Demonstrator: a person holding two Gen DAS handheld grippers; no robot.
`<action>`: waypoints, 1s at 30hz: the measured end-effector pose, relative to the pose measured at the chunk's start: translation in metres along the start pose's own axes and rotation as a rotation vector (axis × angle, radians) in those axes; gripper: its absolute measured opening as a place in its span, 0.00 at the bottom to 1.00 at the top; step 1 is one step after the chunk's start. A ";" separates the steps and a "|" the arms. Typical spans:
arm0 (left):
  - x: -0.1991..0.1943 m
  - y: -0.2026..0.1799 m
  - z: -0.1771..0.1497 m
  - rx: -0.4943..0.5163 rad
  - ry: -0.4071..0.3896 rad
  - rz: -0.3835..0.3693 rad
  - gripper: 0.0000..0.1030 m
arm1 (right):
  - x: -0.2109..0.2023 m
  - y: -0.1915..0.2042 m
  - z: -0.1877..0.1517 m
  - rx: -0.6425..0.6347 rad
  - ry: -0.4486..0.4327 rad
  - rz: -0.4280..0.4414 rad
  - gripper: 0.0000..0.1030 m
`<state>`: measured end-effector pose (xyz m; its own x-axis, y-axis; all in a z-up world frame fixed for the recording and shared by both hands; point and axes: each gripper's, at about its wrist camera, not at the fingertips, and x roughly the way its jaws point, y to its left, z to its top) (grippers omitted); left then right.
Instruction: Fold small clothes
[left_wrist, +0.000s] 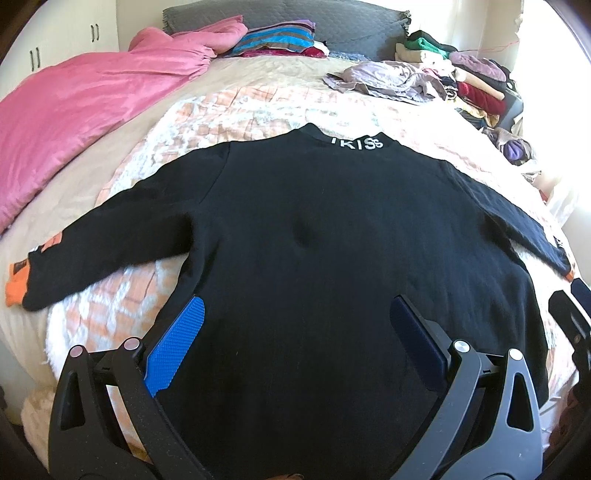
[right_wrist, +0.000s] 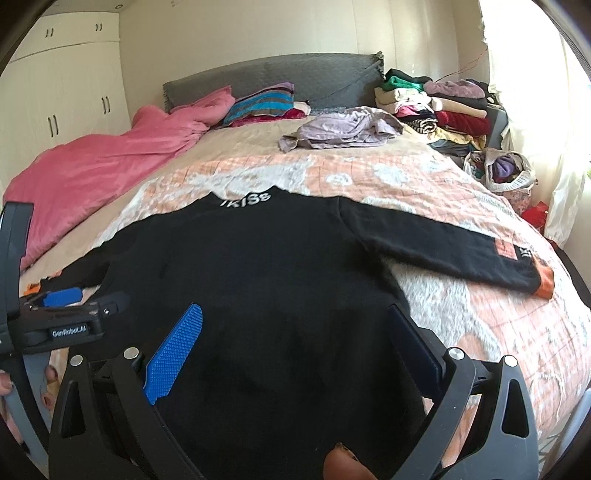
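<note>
Both grippers hung spread apart with nothing between their jaws: the left gripper (left_wrist: 295, 347) and the right gripper (right_wrist: 295, 347) each sat low over the near hem of a black sweater (left_wrist: 332, 229), which lay flat and face down on the bed (right_wrist: 498, 332), collar pointing away from them.

The likeliest trouble, as I judged it, was a jaw closing on the blanket (left_wrist: 122, 299) together with the hem, since the dark knit sat straight on that soft pile; lifting would then drag the bedding. A pinch on one layer only would also let the body sag and spoil the fold. Uneven reach to the two sleeves could skew the sweater.

From the left gripper, the sweater's body filled the space directly ahead and under the jaws, the left sleeve (left_wrist: 92, 251) running off to its left. From the right gripper, the body lay ahead and below, the right sleeve (right_wrist: 461, 251) stretching away to its right, and the left gripper showed just to its left.
</note>
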<state>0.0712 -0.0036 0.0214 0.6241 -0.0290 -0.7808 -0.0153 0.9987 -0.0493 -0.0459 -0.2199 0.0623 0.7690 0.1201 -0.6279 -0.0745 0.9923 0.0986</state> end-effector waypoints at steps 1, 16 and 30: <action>0.002 -0.001 0.002 0.002 0.003 0.000 0.92 | 0.002 -0.001 0.002 0.001 0.000 -0.005 0.96; 0.038 -0.015 0.040 0.029 0.033 -0.043 0.92 | 0.042 -0.053 0.032 0.152 0.020 -0.075 0.96; 0.081 -0.026 0.073 0.037 0.084 -0.056 0.92 | 0.073 -0.152 0.032 0.400 0.058 -0.236 0.96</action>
<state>0.1790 -0.0287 0.0049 0.5557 -0.0867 -0.8268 0.0478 0.9962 -0.0723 0.0418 -0.3630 0.0263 0.6978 -0.0948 -0.7100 0.3576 0.9049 0.2307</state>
